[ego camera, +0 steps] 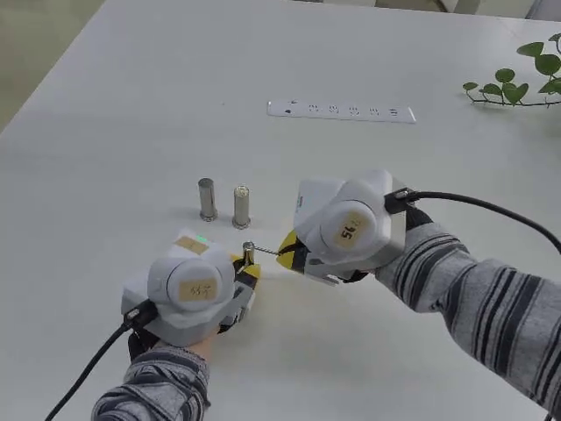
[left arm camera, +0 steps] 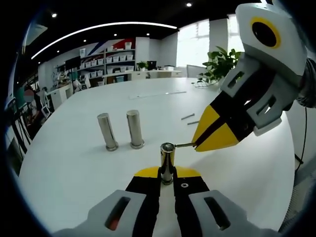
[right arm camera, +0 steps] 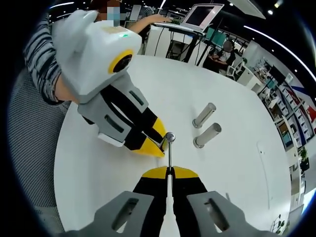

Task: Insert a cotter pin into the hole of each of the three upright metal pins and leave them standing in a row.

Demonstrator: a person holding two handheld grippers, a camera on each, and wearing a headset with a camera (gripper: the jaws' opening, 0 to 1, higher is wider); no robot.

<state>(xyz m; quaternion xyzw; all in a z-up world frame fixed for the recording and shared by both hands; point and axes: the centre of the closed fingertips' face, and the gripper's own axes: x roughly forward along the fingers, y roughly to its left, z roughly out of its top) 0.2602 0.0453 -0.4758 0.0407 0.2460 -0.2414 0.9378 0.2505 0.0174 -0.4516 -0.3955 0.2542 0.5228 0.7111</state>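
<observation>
My left gripper point(ego camera: 246, 268) point(left arm camera: 167, 174) is shut on a short metal pin point(ego camera: 249, 254) point(left arm camera: 167, 162) that stands upright on the white table point(ego camera: 131, 114). A thin cotter pin point(ego camera: 265, 251) point(right arm camera: 170, 154) is held level in my shut right gripper point(ego camera: 287, 253) point(right arm camera: 169, 173). Its free end meets the held pin point(right arm camera: 170, 137) just below the top; I cannot tell if it is inside the hole. Two more metal pins point(ego camera: 207, 199) point(ego camera: 241, 207) stand side by side a little farther back, seen too in the left gripper view point(left arm camera: 107, 131) point(left arm camera: 134, 129).
A white power strip point(ego camera: 342, 110) lies at the far middle of the table. A leafy plant point(ego camera: 526, 74) reaches in at the far right. Two loose cotter pins point(left arm camera: 187, 117) point(left arm camera: 193, 122) lie on the table beyond the work.
</observation>
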